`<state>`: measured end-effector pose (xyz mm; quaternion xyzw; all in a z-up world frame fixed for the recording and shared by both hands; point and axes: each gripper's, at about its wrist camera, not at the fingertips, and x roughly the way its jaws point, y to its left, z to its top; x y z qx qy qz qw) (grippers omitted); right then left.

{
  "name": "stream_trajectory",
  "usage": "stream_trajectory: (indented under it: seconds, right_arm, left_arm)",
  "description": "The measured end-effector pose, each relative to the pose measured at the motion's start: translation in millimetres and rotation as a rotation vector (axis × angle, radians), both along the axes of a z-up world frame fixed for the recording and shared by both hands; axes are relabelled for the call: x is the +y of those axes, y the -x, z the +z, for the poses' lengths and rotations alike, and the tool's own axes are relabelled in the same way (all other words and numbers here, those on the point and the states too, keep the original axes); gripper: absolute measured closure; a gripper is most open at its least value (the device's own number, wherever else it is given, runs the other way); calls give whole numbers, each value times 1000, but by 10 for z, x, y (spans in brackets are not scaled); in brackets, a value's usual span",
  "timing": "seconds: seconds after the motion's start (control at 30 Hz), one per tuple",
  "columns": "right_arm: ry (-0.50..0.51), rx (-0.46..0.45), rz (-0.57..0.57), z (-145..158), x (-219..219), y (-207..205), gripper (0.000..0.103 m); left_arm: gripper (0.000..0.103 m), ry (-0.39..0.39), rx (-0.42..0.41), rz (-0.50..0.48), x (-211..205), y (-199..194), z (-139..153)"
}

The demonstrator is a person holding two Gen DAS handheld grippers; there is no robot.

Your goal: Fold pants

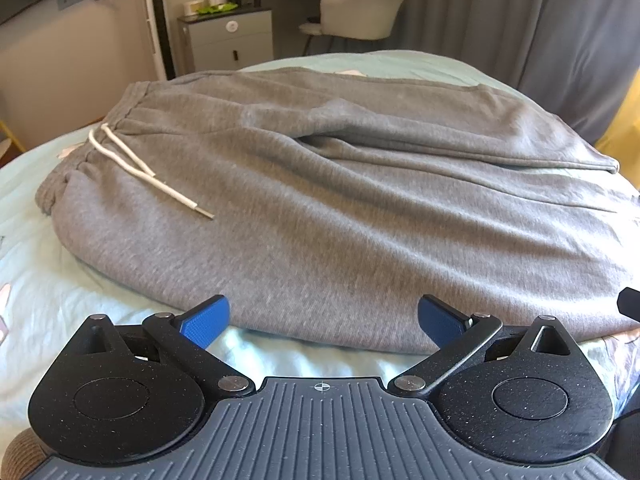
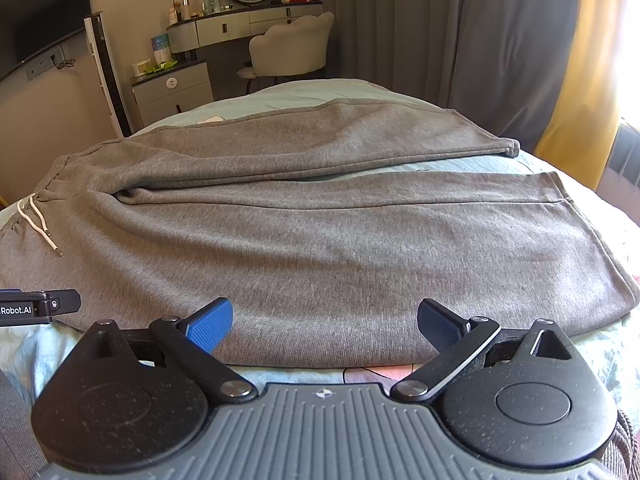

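Note:
Grey sweatpants [image 1: 340, 208] lie spread flat on the bed, waistband to the left with a white drawstring [image 1: 136, 164], the two legs running right to the cuffs [image 2: 516, 146]. They also fill the right wrist view [image 2: 320, 240]. My left gripper [image 1: 324, 316] is open and empty, just short of the near edge of the pants, toward the waist end. My right gripper [image 2: 325, 316] is open and empty at the same near edge, toward the leg end. The left gripper's side shows at the left of the right wrist view [image 2: 40, 306].
The bed has a pale green sheet [image 1: 48, 280]. Beyond it stand a grey drawer unit [image 1: 230, 42], a vanity with a white chair [image 2: 292, 50], a white tower fan [image 2: 108, 76] and grey curtains [image 2: 440, 32]. A yellow curtain [image 2: 580, 92] hangs at right.

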<state>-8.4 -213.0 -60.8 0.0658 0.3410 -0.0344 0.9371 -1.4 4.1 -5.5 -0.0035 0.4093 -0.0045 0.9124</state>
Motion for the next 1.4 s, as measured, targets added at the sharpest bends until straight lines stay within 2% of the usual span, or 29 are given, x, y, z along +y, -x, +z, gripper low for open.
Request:
stream_trajectory:
  seconds: [1.4]
  right_arm:
    - [0,9,-8,-4,-3,-16,4]
  left_arm:
    - [0,15,22,0,2,5,-1]
